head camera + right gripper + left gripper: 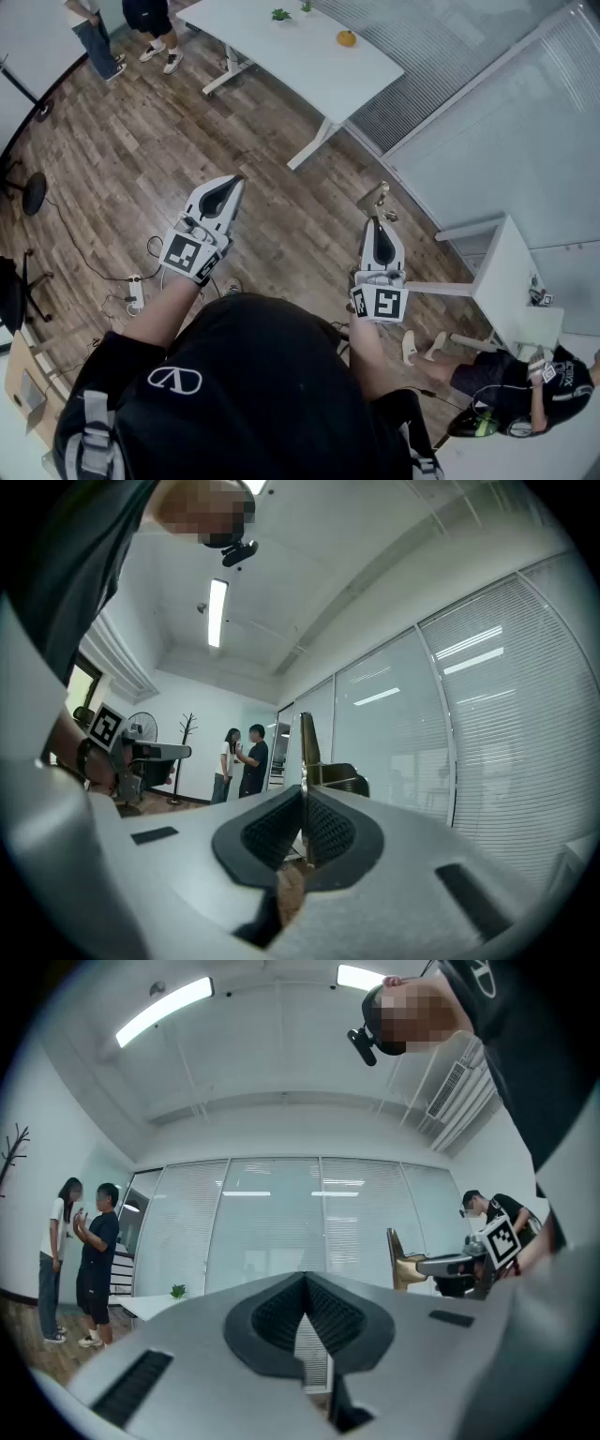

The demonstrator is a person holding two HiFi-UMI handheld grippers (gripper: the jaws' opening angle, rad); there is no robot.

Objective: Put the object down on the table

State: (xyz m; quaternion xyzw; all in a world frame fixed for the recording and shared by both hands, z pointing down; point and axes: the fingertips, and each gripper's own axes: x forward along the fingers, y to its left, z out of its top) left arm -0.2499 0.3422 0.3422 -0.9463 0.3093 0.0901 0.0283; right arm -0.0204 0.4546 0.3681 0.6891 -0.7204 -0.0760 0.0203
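Observation:
A thin gold-brown object (379, 199) sticks out of the tip of my right gripper (378, 222), which is shut on it and held level above the wooden floor. In the right gripper view the object (307, 747) rises as a narrow flat piece from the closed jaws of the right gripper (303, 790). In the left gripper view the object (401, 1258) shows side-on at the right. My left gripper (235, 181) is shut with nothing in it and points slightly upward; its jaws meet at the tip of the left gripper (305, 1277). A long white table (309, 66) stands far ahead.
On the long table lie an orange thing (347, 38) and small green plants (280, 14). A second white table (506, 272) stands at the right, with a person (511, 384) low beside it. Two people (150, 23) stand at the top left. A power strip (136, 292) and cables lie on the floor.

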